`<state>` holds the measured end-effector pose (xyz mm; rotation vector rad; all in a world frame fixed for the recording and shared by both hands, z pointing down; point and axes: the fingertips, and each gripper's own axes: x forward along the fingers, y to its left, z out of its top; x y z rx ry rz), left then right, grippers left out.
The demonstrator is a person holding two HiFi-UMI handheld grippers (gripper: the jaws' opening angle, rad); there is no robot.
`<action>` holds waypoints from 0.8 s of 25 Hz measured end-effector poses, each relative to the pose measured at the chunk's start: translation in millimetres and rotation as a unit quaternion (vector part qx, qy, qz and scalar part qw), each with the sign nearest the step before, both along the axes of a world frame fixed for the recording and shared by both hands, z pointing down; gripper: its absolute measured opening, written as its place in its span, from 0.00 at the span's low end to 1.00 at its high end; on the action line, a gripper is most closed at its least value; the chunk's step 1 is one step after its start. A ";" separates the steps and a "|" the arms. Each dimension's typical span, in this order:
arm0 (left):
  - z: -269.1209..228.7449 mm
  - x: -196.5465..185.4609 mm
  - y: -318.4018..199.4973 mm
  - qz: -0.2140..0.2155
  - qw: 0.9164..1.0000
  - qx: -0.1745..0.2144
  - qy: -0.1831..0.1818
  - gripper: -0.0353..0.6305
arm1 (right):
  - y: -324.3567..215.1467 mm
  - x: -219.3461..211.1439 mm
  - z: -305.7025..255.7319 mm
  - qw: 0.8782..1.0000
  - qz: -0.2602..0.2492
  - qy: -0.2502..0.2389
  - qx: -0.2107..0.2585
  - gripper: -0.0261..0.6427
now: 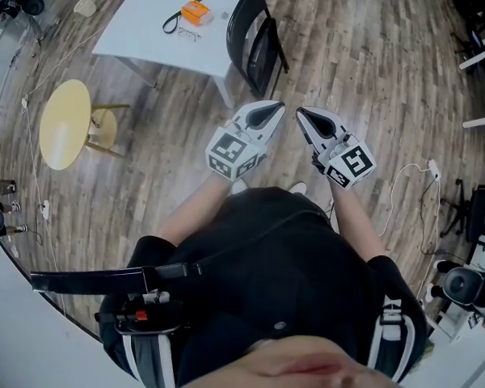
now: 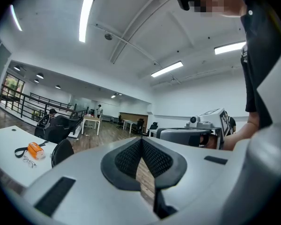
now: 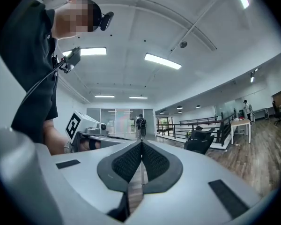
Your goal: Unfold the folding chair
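Folded chair [image 1: 250, 35] stands on end against the table [image 1: 141, 27] -- left gripper [image 1: 273, 110] and right gripper [image 1: 304, 115] both closed, empty.

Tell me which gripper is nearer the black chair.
Left. The left gripper is just short of the chair, not touching it; the right gripper sits farther to its right.

The left gripper [image 2: 141, 140] hides the chair [image 2: 61, 152] below its back; the orange thing [image 2: 35, 149] on the table [image 2: 7, 137] is too small to tell.
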<state>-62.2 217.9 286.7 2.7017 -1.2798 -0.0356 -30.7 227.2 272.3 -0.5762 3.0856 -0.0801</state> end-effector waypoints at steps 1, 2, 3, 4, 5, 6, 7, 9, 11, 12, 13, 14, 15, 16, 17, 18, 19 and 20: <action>1.1 -3.9 0.1 -0.001 1.000 -0.001 0.001 0.06 | 2.0 -4.5 -0.2 1.000 -0.002 0.001 0.004 0.05; 2.1 -8.4 -0.2 -0.002 1.000 -0.002 0.002 0.06 | 3.0 -9.3 -0.3 1.000 -0.001 0.002 0.007 0.05; 2.6 -13.1 -0.4 -0.004 1.000 -0.003 0.001 0.06 | 3.1 -14.0 -0.3 1.000 0.000 0.003 0.009 0.05; 2.5 -17.8 -0.3 -0.005 1.000 -0.001 0.001 0.06 | 3.2 -18.8 -0.2 1.000 0.002 0.002 0.009 0.05; 2.1 -22.5 0.3 -0.006 1.000 0.001 0.000 0.06 | 3.8 -23.6 -0.3 1.000 0.002 0.001 0.009 0.05; 1.7 -27.2 1.5 -0.006 1.000 0.003 -0.001 0.06 | 5.3 -28.7 -0.5 1.000 0.002 0.000 0.009 0.05; 1.5 -32.3 2.9 -0.007 1.000 0.004 -0.002 0.06 | 7.3 -34.0 -0.6 1.000 0.001 -0.001 0.009 0.05; 2.0 -43.4 5.5 -0.008 1.000 0.005 -0.005 0.06 | 10.6 -45.4 0.2 1.000 0.001 0.000 0.010 0.05; 3.0 -55.6 7.0 -0.007 1.000 0.003 -0.005 0.06 | 11.4 -57.5 2.4 1.000 0.003 0.003 0.008 0.05; 4.0 -61.6 8.0 -0.005 1.000 0.001 -0.005 0.06 | 11.5 -63.6 3.9 1.000 0.004 0.004 0.007 0.05; 5.5 -67.6 9.4 -0.003 1.000 -0.002 -0.004 0.06 | 11.9 -69.8 5.3 1.000 0.005 0.004 0.005 0.05; 7.2 -73.6 11.0 -0.002 1.000 -0.004 -0.004 0.06 | 12.7 -75.8 6.7 1.000 0.007 0.004 0.003 0.05; 9.0 -79.5 12.5 -0.001 1.000 -0.006 -0.004 0.06 | 13.6 -81.6 8.0 1.000 0.009 0.003 0.000 0.05; 10.6 -85.4 13.4 0.000 1.000 -0.008 -0.004 0.06 | 14.2 -87.0 9.2 1.000 0.011 0.002 -0.003 0.05; 11.9 -91.0 13.6 0.000 1.000 -0.009 -0.005 0.06 | 14.1 -92.2 10.1 1.000 0.014 0.001 -0.004 0.05; 13.1 -96.3 13.0 0.001 1.000 -0.010 -0.005 0.06 | 13.5 -96.9 11.0 1.000 0.017 0.001 -0.005 0.05; 14.3 -101.1 11.9 0.001 1.000 -0.010 -0.004 0.06 | 12.5 -101.3 11.5 1.000 0.019 0.001 -0.004 0.05; 15.3 -105.3 10.6 0.000 1.000 -0.011 -0.003 0.06 | 11.3 -104.8 11.8 1.000 0.022 0.002 -0.003 0.05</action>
